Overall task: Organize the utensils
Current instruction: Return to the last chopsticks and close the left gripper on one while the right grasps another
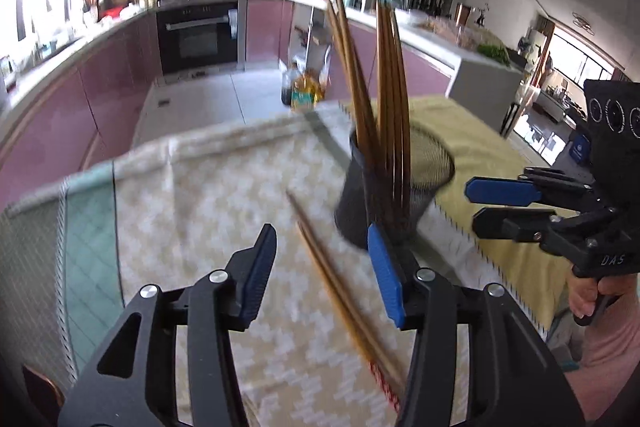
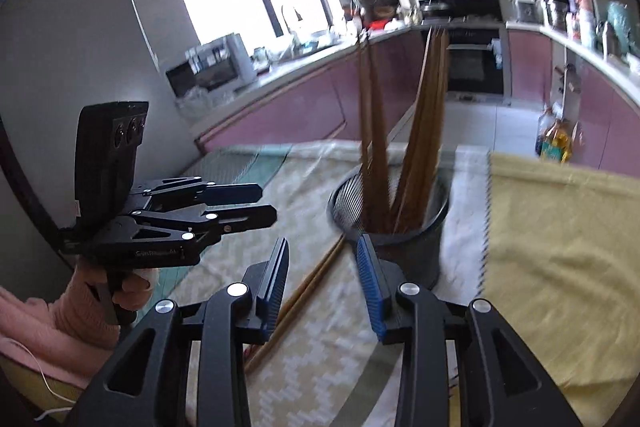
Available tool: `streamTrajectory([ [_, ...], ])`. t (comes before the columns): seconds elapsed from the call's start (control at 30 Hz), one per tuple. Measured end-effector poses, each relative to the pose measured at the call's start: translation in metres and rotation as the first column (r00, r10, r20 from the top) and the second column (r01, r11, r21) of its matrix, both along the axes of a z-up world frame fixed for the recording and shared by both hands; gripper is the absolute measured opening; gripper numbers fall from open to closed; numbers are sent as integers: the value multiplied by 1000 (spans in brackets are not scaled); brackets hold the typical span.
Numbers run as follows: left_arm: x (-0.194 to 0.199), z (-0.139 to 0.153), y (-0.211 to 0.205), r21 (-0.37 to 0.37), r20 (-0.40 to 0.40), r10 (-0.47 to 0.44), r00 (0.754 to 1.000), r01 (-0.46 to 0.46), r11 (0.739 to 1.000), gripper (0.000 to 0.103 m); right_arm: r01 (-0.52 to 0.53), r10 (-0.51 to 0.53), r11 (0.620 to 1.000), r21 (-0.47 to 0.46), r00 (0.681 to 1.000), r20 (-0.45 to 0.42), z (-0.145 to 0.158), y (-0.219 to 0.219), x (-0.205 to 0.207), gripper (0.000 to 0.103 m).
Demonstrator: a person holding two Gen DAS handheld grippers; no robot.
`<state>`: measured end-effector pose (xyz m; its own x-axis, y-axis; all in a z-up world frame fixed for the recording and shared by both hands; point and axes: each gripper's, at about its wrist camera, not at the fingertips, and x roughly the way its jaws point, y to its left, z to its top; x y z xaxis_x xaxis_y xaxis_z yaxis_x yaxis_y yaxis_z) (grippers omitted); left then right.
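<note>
Black mesh cylindrical holder [image 1: 394, 187] stands on patterned woven cloth [image 1: 224, 211], beside yellow fabric mat [image 1: 492, 155] to its right. Long brown wooden chopsticks [image 1: 390, 79] upright inside. Loose wooden chopstick pair [image 1: 340, 299] lies on cloth, left of holder.

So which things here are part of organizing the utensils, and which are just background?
Job:
- chopsticks on the cloth
- chopsticks in the cup
- mesh cup
- left gripper, open
- right gripper, open

Background:
- patterned cloth
- yellow cloth
- oven
- oil bottle
- microwave
</note>
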<state>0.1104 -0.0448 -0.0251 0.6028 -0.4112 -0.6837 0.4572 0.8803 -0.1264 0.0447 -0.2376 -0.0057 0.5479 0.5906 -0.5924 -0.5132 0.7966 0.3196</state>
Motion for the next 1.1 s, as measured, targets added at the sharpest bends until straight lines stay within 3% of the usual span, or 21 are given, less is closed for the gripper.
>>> streamTrajectory([
  [0.17,-14,-36,2,49,-60,-1,998,4,999,47,-34,29,998,-45,995,-97,-34,28,1,33],
  [0.33,-20,-59,9,49,-111,35,993,-29,998,47,-58,45,995,-77,986,-162,-55,52,3,33],
  [0.63,-24,-60,22,38,-114,53,992,-49,998,47,-49,24,989,-137,984,-177,-63,69,2,30],
  [1.1,-32,-64,11,26,-127,-13,992,17,1000,48,3,-39,981,-196,982,-182,-63,69,3,22],
])
